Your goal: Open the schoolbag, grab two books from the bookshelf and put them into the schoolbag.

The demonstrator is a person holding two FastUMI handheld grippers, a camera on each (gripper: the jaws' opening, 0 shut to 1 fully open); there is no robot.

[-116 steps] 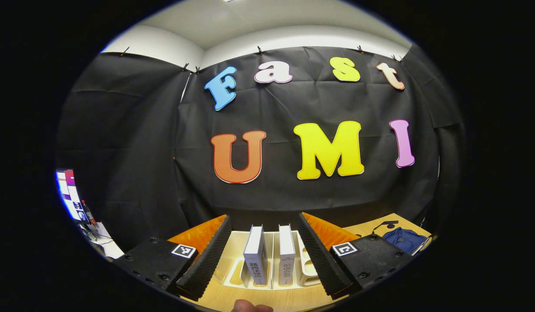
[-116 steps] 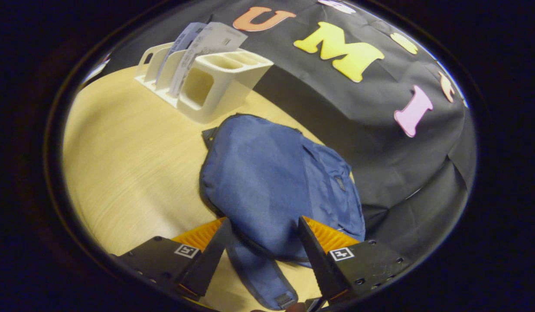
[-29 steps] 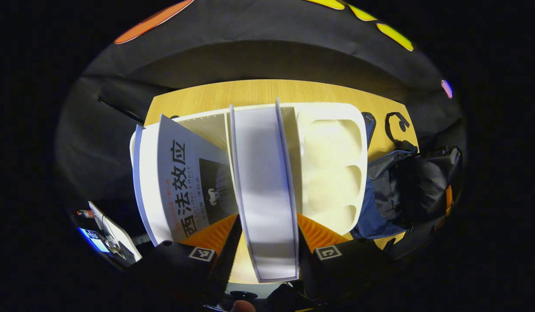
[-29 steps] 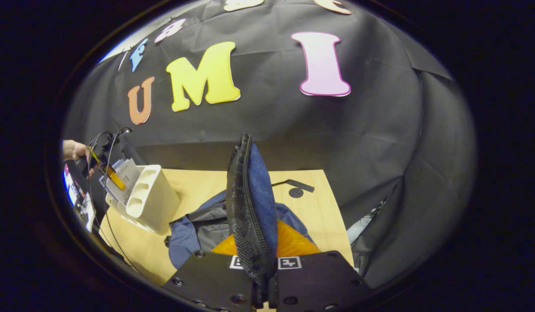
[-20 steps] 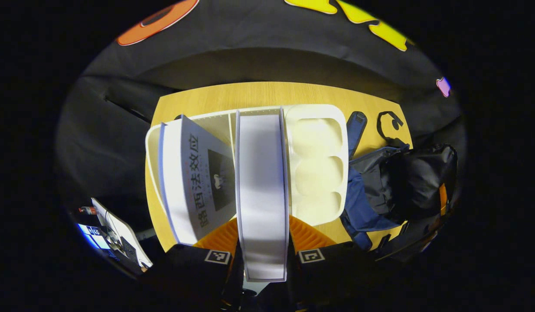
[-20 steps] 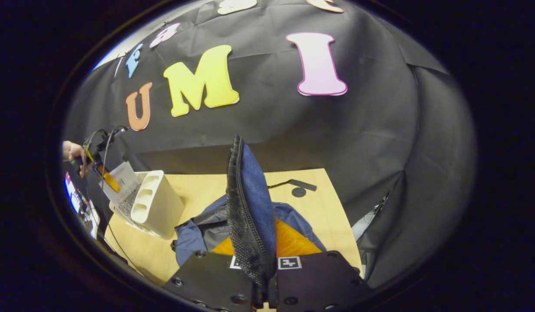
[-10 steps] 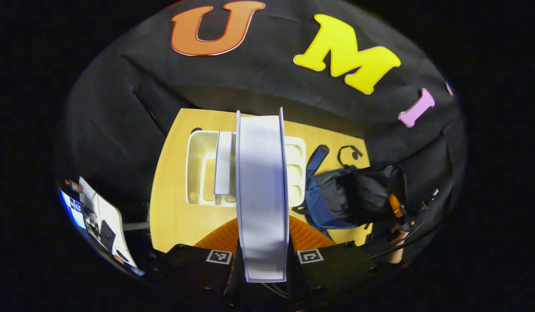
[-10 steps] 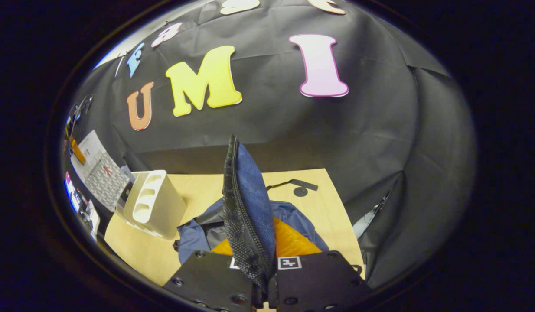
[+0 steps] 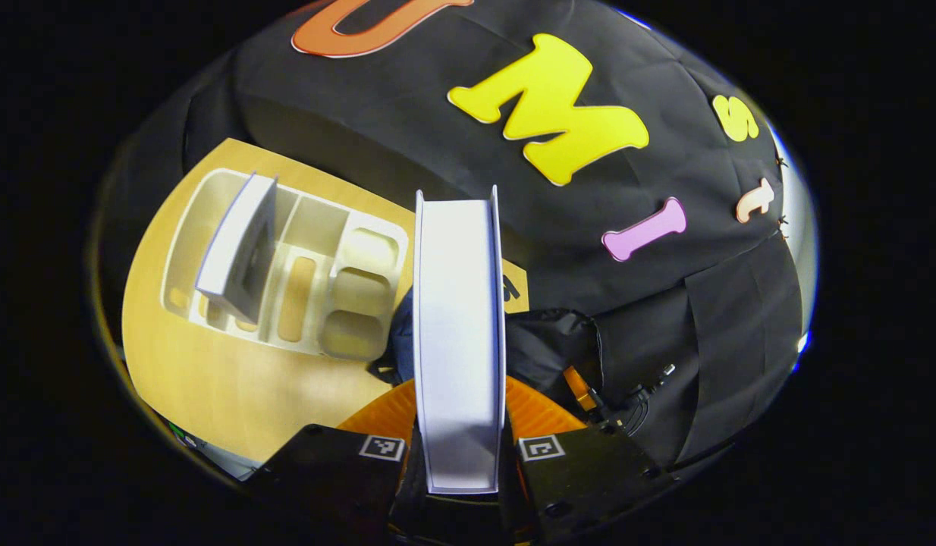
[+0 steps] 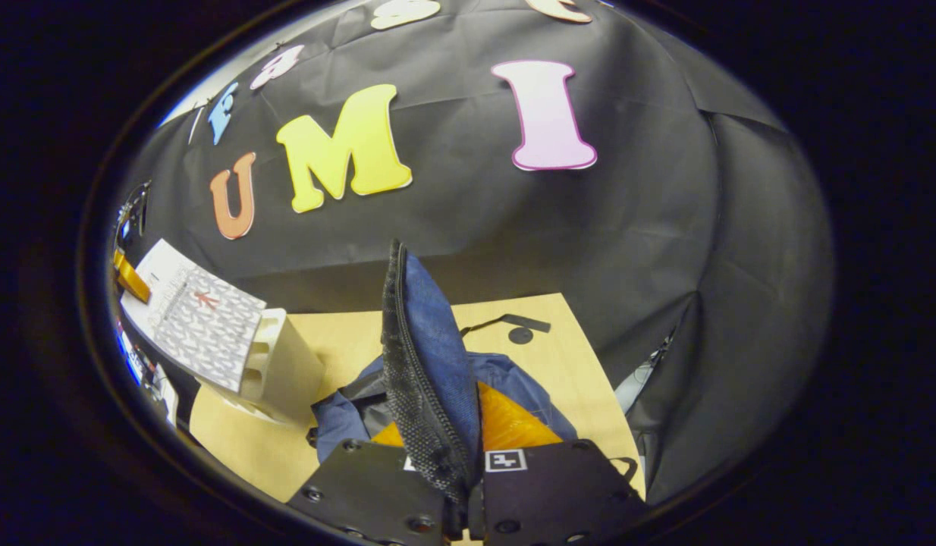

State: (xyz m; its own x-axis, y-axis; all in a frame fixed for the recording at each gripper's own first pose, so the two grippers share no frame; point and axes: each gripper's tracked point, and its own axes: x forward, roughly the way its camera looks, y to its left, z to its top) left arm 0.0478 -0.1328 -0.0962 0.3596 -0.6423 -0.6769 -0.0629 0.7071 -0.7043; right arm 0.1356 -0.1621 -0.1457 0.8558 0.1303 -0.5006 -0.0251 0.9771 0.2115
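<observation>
Jaws of the left gripper (image 9: 460, 447) clamp a white book (image 9: 459, 334) edge-on, now carried off the bookshelf (image 9: 286, 265) toward the schoolbag (image 9: 548, 345); a second book (image 9: 237, 246) leans there. Right gripper (image 10: 460, 493) pinches the bag's raised flap (image 10: 422, 364), whose view shows the book's patterned cover (image 10: 199, 322) above the tabletop (image 10: 347, 334).

A black cloth wall (image 10: 589, 227) hangs creased behind the table, its panels overlapping at the right; the light wooden table (image 9: 210, 379) stands against it, its far edge touching the cloth; a strip of pale wall (image 9: 793, 189) shows beyond the cloth's right edge in the left gripper view
</observation>
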